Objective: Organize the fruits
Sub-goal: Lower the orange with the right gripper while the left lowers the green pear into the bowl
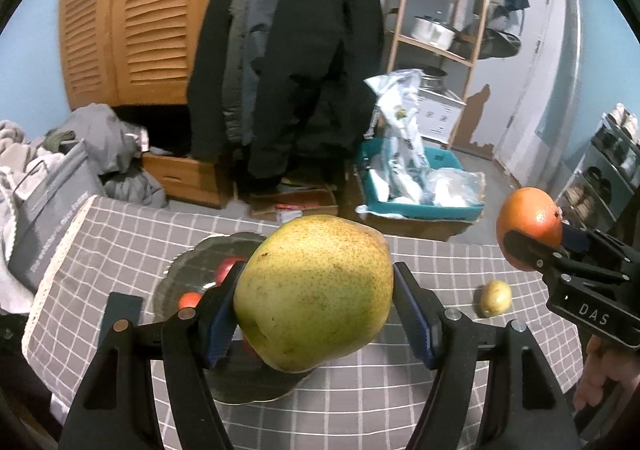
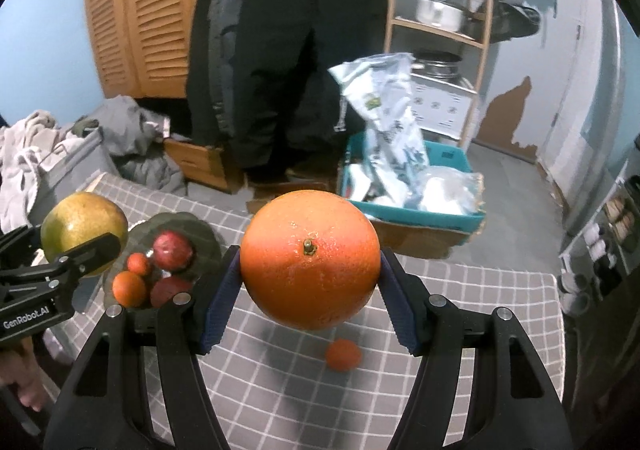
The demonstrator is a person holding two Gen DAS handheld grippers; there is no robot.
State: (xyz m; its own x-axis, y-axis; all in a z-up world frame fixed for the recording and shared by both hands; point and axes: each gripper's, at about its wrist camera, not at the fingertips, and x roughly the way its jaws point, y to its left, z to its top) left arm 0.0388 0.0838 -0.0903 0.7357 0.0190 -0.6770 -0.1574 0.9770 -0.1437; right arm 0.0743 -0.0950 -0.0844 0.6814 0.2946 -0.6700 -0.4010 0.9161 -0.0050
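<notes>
The checked tablecloth (image 2: 460, 330) lies bare to its right edge; left gripper (image 1: 316, 310) pinches a pear (image 1: 316, 294) above the plate (image 2: 200, 228); right gripper (image 2: 310, 282) pinches an orange (image 2: 310, 260) over a small orange fruit (image 2: 343, 355).

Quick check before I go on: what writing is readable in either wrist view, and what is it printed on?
"DAS": white letters on the black body of the right gripper, which holds the orange.
"GenRobot.AI": white letters on the body of the left gripper, which holds the pear.
Grey bag at far left: a line of white print, too blurred to read.
Silver packet in the teal bin: printing and a small logo, unreadable.
</notes>
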